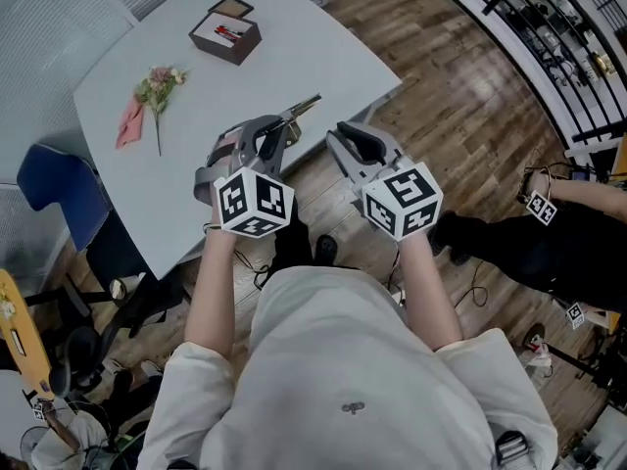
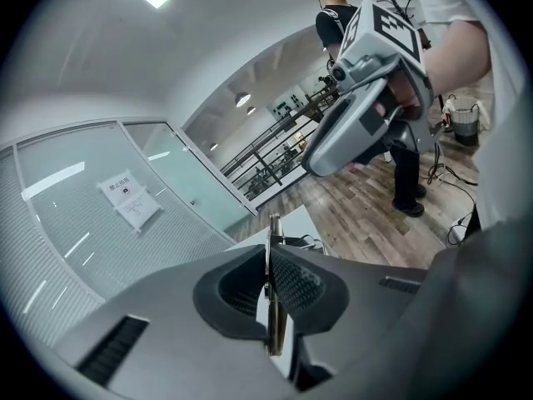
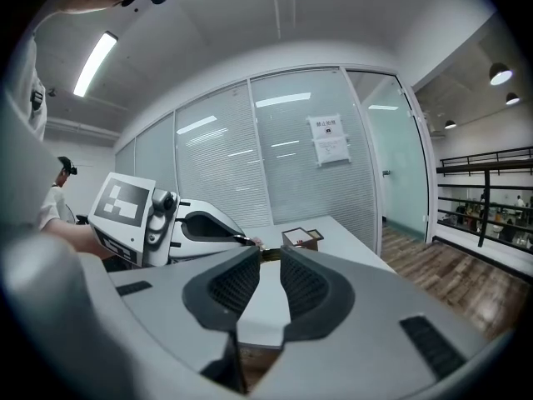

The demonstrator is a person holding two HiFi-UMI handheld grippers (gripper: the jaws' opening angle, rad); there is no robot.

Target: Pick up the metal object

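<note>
Two tools hover at the near edge of the tabletop (image 1: 294,37). The left tool (image 2: 271,286) is clamped tight on the thin metal object (image 1: 302,106), which juts past its tips above the tabletop; the right tool (image 3: 266,286) stands partly open with nothing in it, just off that edge.

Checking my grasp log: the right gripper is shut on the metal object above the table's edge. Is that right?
No. The left gripper is shut on the metal object, as the left gripper view shows; the right gripper is open, nothing between its jaws.
</note>
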